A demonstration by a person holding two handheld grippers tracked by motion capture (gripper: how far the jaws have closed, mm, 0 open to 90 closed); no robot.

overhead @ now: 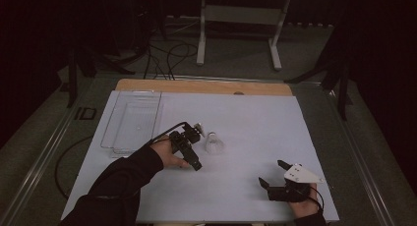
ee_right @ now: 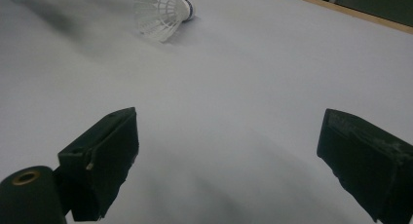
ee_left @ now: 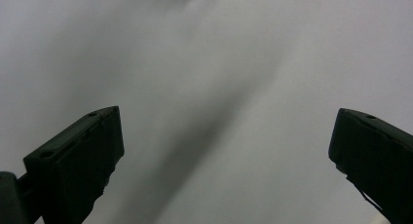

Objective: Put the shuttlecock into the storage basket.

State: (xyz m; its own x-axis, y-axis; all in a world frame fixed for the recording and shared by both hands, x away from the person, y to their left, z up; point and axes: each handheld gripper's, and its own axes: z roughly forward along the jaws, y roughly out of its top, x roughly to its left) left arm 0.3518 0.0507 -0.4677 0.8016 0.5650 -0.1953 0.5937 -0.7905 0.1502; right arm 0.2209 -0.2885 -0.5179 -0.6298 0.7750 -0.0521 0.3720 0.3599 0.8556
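A white shuttlecock (overhead: pixel 214 143) is lain on the white sheet (overhead: pixel 255 123), just beside the left gripper (overhead: pixel 193 159), whose jaws are spread wide and empty, probably for approach. The right gripper (overhead: pixel 273 174) is held apart, equally wide, empty.

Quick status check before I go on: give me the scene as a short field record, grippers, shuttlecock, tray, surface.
left gripper: jaws open, nothing between them, just left of the shuttlecock
right gripper: jaws open, empty, near the table's front right, apart from the shuttlecock
shuttlecock: white, lying on the sheet near the middle, not gripped
tray: clear plastic, at the left of the sheet, looks empty
surface: white sheet over a wooden table
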